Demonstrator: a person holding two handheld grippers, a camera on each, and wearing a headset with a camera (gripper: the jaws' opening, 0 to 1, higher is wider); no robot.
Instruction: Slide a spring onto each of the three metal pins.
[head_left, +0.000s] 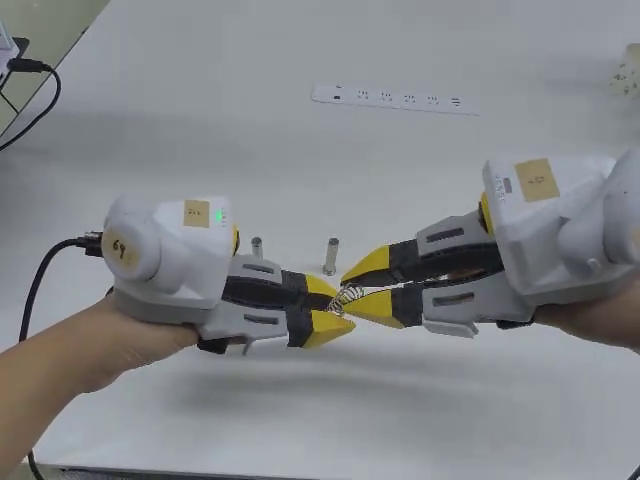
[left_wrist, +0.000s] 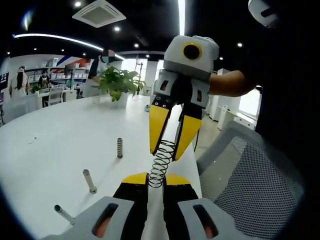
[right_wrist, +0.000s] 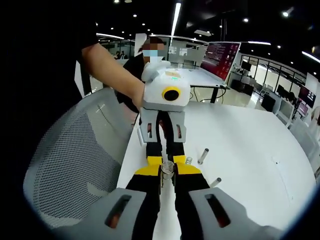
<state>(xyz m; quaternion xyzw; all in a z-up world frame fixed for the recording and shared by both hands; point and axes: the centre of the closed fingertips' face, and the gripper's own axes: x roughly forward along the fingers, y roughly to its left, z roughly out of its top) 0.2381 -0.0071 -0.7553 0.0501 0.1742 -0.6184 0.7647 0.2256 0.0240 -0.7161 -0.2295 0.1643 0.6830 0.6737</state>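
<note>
On your left, the white-and-grey left gripper (left_wrist: 155, 178) has its yellow-tipped fingers (left_wrist: 134, 178) closed on the near end of the small silver coil spring (left_wrist: 161, 162). You are holding the spring in the air above the white tabletop (head_left: 300, 150), near its front edge, and it is not on any pin. Just behind the tools stand a bare grey metal pin (head_left: 257, 246) and a second bare pin (head_left: 331, 256). In the left gripper view, a third pin (left_wrist: 119, 148) farther along the row looks already sleeved in a coil.

To the right, the right gripper (right_wrist: 168, 171) meets the left one nose to nose, and its own fingers (right_wrist: 149, 170) pinch the spring's far end. This two-ended hold reads as a hand-over or regrip: you steady the coil so that one tool can take it by the side. With both ends clamped, neither opening is free to go over a pin, so one gripper must let go first. Ease off slowly, because a stretched coil may flick away.
</note>
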